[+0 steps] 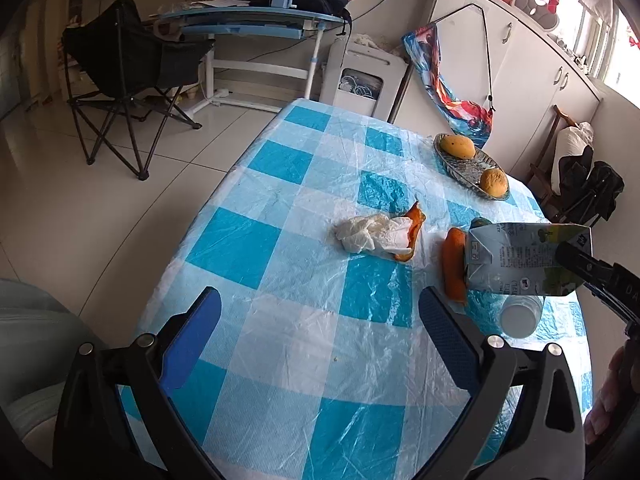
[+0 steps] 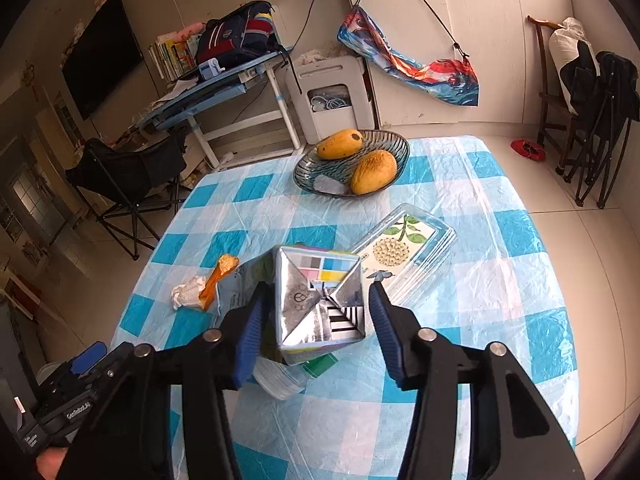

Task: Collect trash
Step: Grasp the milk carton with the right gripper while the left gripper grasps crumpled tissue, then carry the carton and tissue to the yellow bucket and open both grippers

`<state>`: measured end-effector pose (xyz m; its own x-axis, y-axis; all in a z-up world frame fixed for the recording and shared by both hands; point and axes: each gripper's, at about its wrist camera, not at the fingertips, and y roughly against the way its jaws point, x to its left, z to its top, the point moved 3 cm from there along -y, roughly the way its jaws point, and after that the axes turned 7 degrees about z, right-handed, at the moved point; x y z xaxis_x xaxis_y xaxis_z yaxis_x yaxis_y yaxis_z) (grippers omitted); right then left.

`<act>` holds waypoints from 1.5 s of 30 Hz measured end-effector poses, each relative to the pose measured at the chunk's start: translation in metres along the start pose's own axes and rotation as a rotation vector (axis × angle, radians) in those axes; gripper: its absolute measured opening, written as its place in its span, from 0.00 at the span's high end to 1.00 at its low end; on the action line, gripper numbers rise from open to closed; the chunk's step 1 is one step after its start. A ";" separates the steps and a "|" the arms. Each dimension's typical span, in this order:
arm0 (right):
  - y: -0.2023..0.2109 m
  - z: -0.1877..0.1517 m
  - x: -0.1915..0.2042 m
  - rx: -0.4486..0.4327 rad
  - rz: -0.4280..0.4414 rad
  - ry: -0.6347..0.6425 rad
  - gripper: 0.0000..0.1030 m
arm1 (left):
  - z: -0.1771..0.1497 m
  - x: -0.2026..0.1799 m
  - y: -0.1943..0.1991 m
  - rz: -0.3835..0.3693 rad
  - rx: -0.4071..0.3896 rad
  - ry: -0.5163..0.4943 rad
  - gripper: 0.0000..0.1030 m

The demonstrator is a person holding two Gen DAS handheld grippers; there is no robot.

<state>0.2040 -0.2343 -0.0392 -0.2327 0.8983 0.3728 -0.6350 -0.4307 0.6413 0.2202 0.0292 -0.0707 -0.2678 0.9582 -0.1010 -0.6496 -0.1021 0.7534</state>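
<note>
i had the right gripper point(image 2: 316, 312) clamped on the drink carton point(image 2: 320, 300), beside the crumpled tissue point(image 1: 370, 233); my left gripper point(image 1: 320, 316) gaped wide, empty.

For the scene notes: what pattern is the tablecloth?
The tablecloth is a blue-and-white check under clear plastic, clearest in the left wrist view.

A glass bowl point(image 2: 400, 148) holding two mangoes point(image 2: 374, 172) stands on the blue-checked tablecloth point(image 2: 500, 280).
</note>
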 end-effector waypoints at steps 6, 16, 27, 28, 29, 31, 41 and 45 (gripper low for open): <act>0.037 -0.020 0.009 0.002 0.089 0.031 0.60 | 0.026 -0.010 -0.036 -0.017 0.023 0.044 0.07; 0.044 -0.082 0.003 0.109 0.170 -0.049 0.60 | 0.039 -0.020 -0.074 -0.017 0.046 0.089 0.07; 0.049 -0.089 -0.005 0.094 0.218 -0.150 0.60 | 0.021 -0.024 -0.045 -0.104 0.016 -0.052 0.83; 0.050 -0.092 -0.006 0.092 0.219 -0.163 0.60 | 0.019 -0.022 -0.040 -0.104 0.009 -0.056 0.84; 0.052 -0.094 -0.008 0.091 0.220 -0.176 0.60 | 0.017 -0.020 -0.035 -0.108 0.007 -0.059 0.84; 0.053 -0.099 -0.012 0.094 0.227 -0.205 0.60 | 0.009 -0.016 -0.025 -0.119 0.011 -0.067 0.84; 0.060 -0.117 -0.010 0.108 0.268 -0.256 0.60 | -0.045 -0.001 0.026 -0.136 0.029 -0.093 0.84; 0.059 -0.122 -0.009 0.122 0.276 -0.259 0.60 | -0.061 0.004 0.042 -0.138 0.027 -0.095 0.84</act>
<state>0.0790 -0.2574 -0.0862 -0.1791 0.7024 0.6889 -0.4784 -0.6740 0.5628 0.1484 0.0121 -0.0789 -0.1082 0.9837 -0.1437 -0.6556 0.0381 0.7541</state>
